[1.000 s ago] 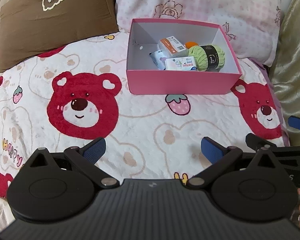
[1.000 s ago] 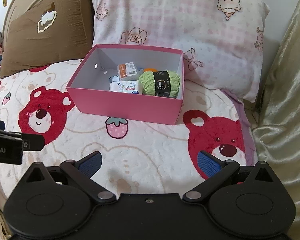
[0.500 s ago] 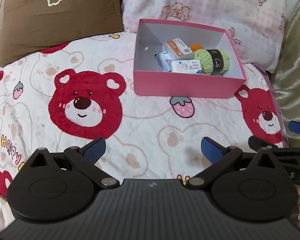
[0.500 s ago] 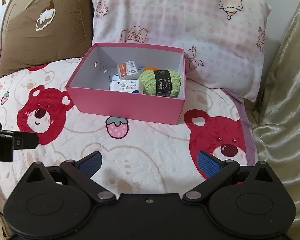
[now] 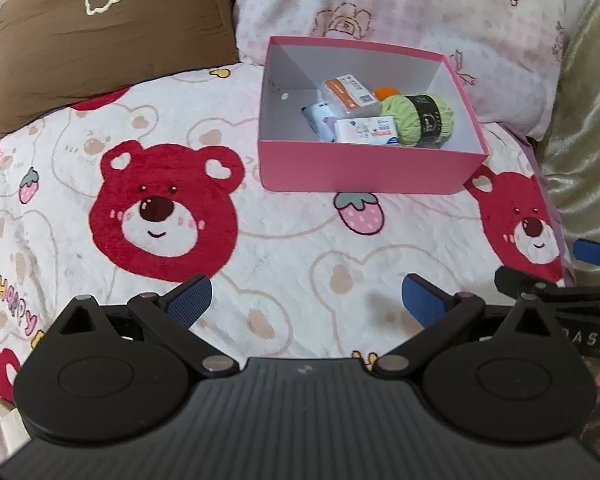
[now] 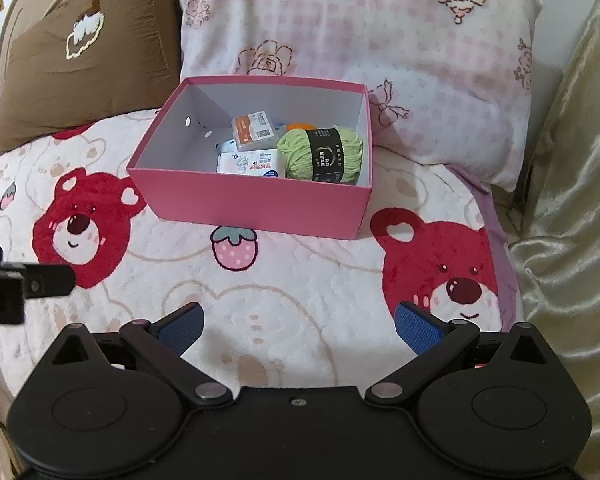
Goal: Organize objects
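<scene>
On the bear-print blanket (image 5: pixel 300 240) the pink box (image 5: pixel 364 172) is sitting near the pillows, with the pink checked pillow (image 6: pixel 380 40) just behind it and the brown pillow (image 5: pixel 100 40) to its left. Inside the box the green yarn ball (image 6: pixel 324 154), a white tissue pack (image 6: pixel 252 164) and an orange-labelled packet (image 6: pixel 256 130) are lying close together on the right half; something orange is showing behind the yarn, too hidden to name. No loose object is lying on the blanket in either view.

The left gripper (image 5: pixel 306 294) and the right gripper (image 6: pixel 298 322) are both hovering low over the blanket, well apart from the box, each with its blue pads spread wide and nothing between them. The collecting is looking mostly done. If more things are waiting outside the views, the person is better keeping the jaws wide during the approach, coming down from above, and dropping the new item in the empty left half, so the box wall is not being pushed on the soft bedding.
</scene>
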Demonstrator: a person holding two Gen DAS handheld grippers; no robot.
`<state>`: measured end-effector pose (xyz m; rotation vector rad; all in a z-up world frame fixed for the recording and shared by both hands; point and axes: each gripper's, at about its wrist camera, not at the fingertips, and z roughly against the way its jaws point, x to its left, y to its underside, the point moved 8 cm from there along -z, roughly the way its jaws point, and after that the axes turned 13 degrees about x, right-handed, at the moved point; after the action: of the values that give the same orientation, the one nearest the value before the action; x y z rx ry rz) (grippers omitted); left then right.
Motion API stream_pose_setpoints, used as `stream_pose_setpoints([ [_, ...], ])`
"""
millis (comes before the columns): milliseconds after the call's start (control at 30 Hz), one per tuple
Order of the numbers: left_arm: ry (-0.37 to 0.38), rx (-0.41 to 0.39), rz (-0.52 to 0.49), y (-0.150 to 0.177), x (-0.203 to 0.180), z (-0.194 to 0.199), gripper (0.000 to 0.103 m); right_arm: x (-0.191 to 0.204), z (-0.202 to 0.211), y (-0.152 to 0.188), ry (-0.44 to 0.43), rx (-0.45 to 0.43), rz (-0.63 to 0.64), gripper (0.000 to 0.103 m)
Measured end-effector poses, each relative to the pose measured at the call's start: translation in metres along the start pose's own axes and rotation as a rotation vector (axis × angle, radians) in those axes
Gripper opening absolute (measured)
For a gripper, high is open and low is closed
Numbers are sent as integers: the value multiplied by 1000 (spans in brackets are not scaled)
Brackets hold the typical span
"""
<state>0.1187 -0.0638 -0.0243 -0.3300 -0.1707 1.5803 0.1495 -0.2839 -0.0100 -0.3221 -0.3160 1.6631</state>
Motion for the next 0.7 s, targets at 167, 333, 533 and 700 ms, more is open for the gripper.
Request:
stream_pose_setpoints([
  [167, 3, -2, -3, 0, -2, 0, 103, 0, 7, -1, 5, -11, 1, 103],
  [333, -13, 7, 1, 0, -1, -1, 103, 1, 9, -1, 1, -10, 8, 103],
  [533, -9, 12, 13, 1, 3, 0, 103, 0, 9, 0, 1, -2, -1, 103],
  [700, -28, 12, 11, 1, 5, -1, 103, -6, 9, 1, 10, 0, -8, 103],
])
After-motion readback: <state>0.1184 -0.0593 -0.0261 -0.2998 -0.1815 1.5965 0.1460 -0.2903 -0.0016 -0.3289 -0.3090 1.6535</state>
